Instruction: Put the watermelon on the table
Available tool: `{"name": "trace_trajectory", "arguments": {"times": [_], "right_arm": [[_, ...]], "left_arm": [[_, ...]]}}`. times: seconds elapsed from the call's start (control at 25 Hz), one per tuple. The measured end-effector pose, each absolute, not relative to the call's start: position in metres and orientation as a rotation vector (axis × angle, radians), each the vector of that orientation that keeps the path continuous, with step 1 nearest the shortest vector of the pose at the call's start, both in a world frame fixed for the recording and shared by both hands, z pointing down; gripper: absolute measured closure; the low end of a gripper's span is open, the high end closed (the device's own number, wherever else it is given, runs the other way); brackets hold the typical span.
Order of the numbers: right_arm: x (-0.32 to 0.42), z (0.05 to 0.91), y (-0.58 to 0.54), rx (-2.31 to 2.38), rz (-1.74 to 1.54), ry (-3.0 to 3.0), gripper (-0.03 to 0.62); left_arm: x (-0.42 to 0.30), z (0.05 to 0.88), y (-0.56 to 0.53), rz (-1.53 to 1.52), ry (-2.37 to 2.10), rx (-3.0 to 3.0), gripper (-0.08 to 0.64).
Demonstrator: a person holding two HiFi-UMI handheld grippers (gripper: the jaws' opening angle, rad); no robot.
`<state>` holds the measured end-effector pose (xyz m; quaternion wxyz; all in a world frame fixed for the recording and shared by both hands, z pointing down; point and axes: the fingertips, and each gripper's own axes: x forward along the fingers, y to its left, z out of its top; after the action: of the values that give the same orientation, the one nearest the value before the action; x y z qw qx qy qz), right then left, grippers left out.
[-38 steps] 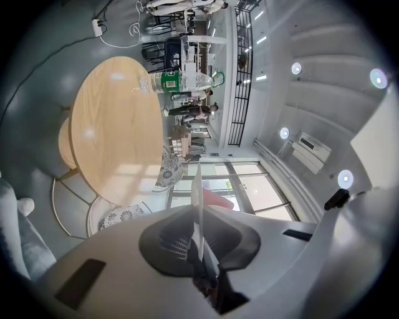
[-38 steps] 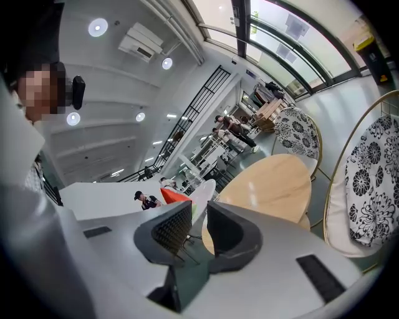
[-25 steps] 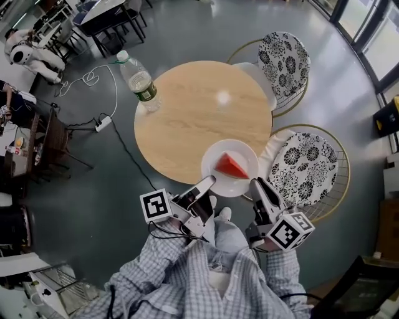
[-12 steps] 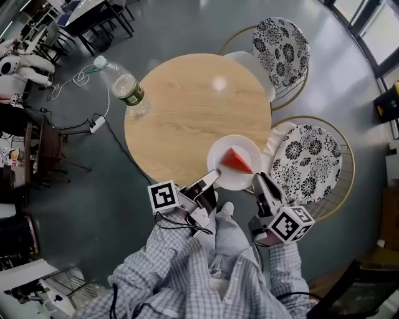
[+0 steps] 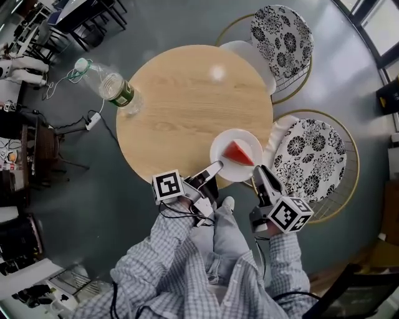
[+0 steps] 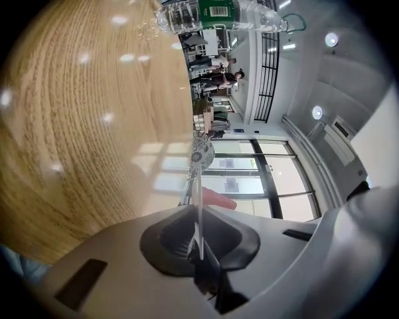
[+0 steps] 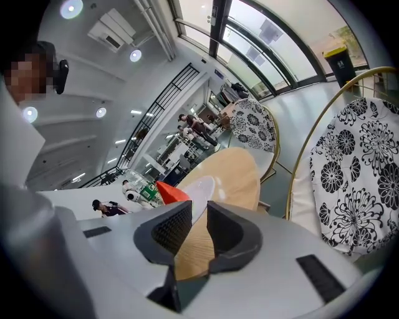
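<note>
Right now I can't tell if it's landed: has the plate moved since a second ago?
Yes. The plate now overhangs the near edge of the round table less: it has moved inward over the tabletop.

No words legible anywhere, green label with a barcode on the water bottle, its print too small to read, black-and-white square marker patterns on the left gripper and right gripper, no letters

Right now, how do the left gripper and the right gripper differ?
The left gripper is shut on the rim of the plate; the right gripper is open, nothing between its jaws. The left gripper meets the plate at its left side; the right gripper sits beside its right edge. Both point toward the plate holding the watermelon slice.
</note>
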<state>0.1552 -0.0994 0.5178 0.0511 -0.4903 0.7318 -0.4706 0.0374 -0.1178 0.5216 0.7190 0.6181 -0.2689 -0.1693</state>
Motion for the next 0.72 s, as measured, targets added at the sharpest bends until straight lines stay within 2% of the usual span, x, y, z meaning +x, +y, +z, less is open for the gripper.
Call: {"name": "trace_trajectory", "arguments": {"times": [0.72], "right_arm": [[0.174,0.572,-0.122,-1.63,-1.536,2.152,0.511]], "left_arm": [[0.053,0.577,-0.143,-0.219,-0.655,1.326,0.528]]}}
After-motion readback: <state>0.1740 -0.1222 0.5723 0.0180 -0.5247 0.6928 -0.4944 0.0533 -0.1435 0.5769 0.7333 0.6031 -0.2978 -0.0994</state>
